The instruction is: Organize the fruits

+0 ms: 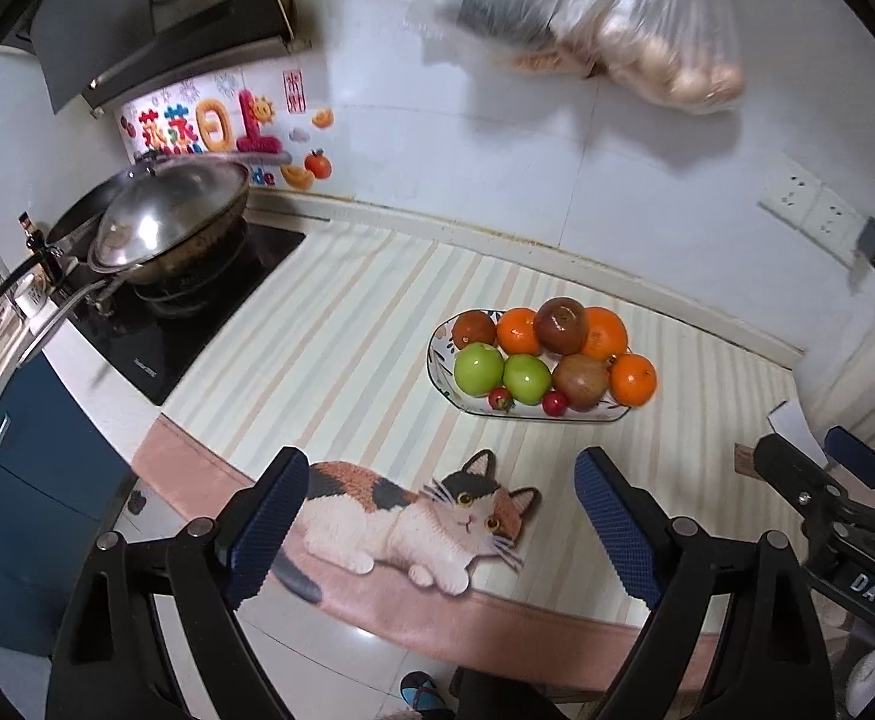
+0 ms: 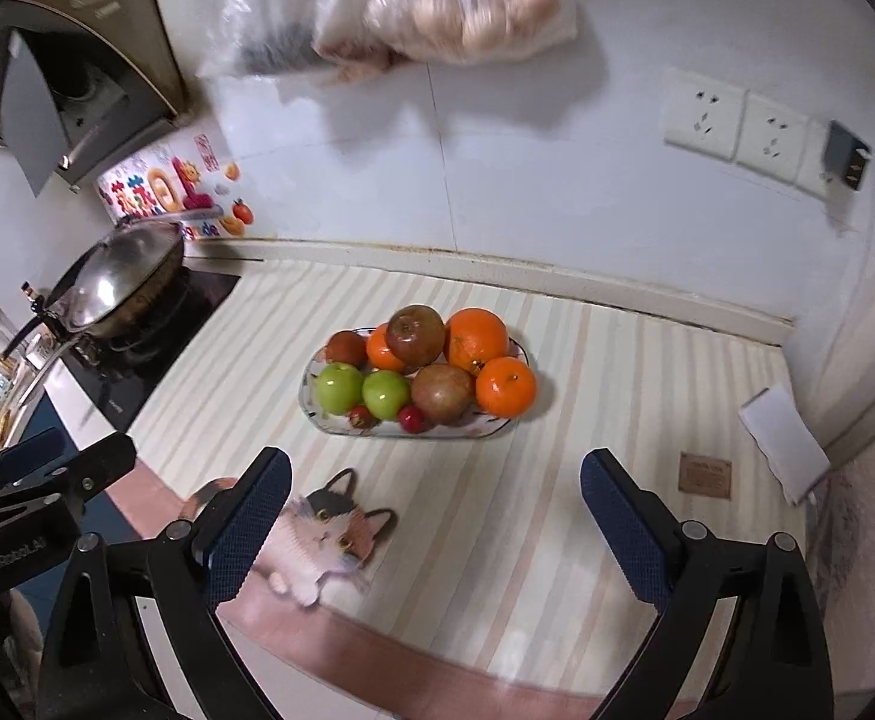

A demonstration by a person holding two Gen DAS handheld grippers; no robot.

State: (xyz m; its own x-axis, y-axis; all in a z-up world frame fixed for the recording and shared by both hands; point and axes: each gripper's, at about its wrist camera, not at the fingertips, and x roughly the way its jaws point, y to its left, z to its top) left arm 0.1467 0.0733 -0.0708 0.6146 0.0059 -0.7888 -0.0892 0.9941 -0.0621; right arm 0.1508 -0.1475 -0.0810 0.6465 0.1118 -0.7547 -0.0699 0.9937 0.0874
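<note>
An oval patterned plate (image 1: 485, 409) (image 2: 317, 420) sits on the striped mat, piled with fruit: oranges (image 1: 633, 380) (image 2: 506, 387), green apples (image 1: 479, 369) (image 2: 339, 387), dark red-brown fruits (image 1: 561, 326) (image 2: 415, 335) and small red fruits (image 1: 555, 402) (image 2: 413, 419). My left gripper (image 1: 440, 516) is open and empty, above the mat's front edge, well short of the plate. My right gripper (image 2: 434, 516) is open and empty, also in front of the plate. The right gripper shows at the right edge of the left wrist view (image 1: 821, 468); the left gripper shows at the left edge of the right wrist view (image 2: 47, 468).
A cat picture (image 1: 413, 516) (image 2: 329, 531) marks the mat's front. A lidded wok (image 1: 167, 222) (image 2: 113, 282) stands on the black stove at left. Plastic bags (image 1: 647, 30) (image 2: 437, 0) hang on the wall above. Wall sockets (image 1: 809, 207) (image 2: 737, 126) are at right. White paper (image 2: 785, 438) lies at right.
</note>
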